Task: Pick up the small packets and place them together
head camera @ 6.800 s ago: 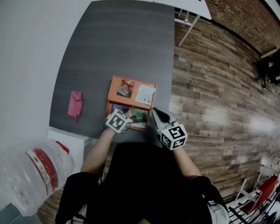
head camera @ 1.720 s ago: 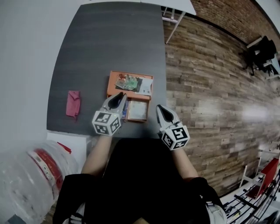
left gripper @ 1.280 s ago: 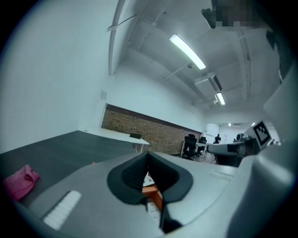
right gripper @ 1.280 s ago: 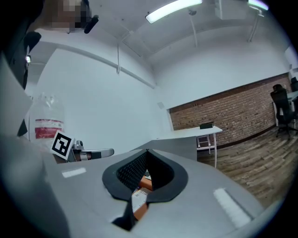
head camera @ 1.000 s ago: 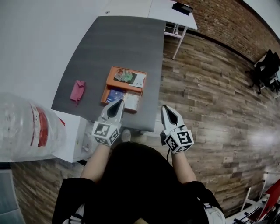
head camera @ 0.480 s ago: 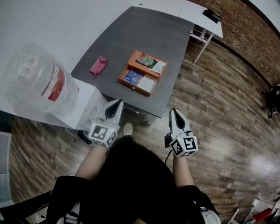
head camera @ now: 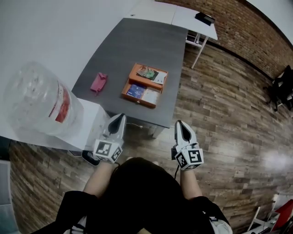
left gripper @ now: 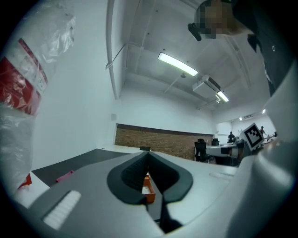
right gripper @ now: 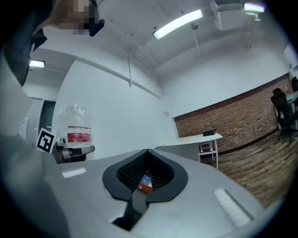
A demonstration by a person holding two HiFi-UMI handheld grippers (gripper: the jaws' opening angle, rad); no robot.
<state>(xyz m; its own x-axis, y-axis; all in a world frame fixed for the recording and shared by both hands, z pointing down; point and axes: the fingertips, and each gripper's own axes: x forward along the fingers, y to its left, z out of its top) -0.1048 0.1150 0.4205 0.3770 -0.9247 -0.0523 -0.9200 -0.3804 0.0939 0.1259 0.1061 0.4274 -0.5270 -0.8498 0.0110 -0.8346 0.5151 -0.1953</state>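
Near the person's body, left claw: white two-jaw tool with a marker cube at its back. Its jaws are closed tip to tip with nothing between them. It is held level, short of the counter's near edge.
Right claw: same white build, jaws closed and empty. It is level, over the brown wooden plank floor, to the right of the left claw and well apart from it.
Gap behind each claw's closed tips: the tray shows there, small and far off.
Person: black top, bare forearms reaching to both claws.
Counter: dark grey rectangular top running from near to far. Both claws are clear of it.
Orange divided tray: on the counter toward its near right part, well apart from both claws.
Small packets: all lie inside the tray. A green-and-red printed packet lies against a white one in the far compartment. A blue packet is in the near left compartment and a pale packet in the near right one.
Pink folded cloth: on the counter, left of the tray, not touching it.
Clear plastic water bottle with a red label: near left, above a white cabinet just beside the counter's near left corner.
White table: beyond the counter's far end, with a small black object on it.
Red brick wall: far right.
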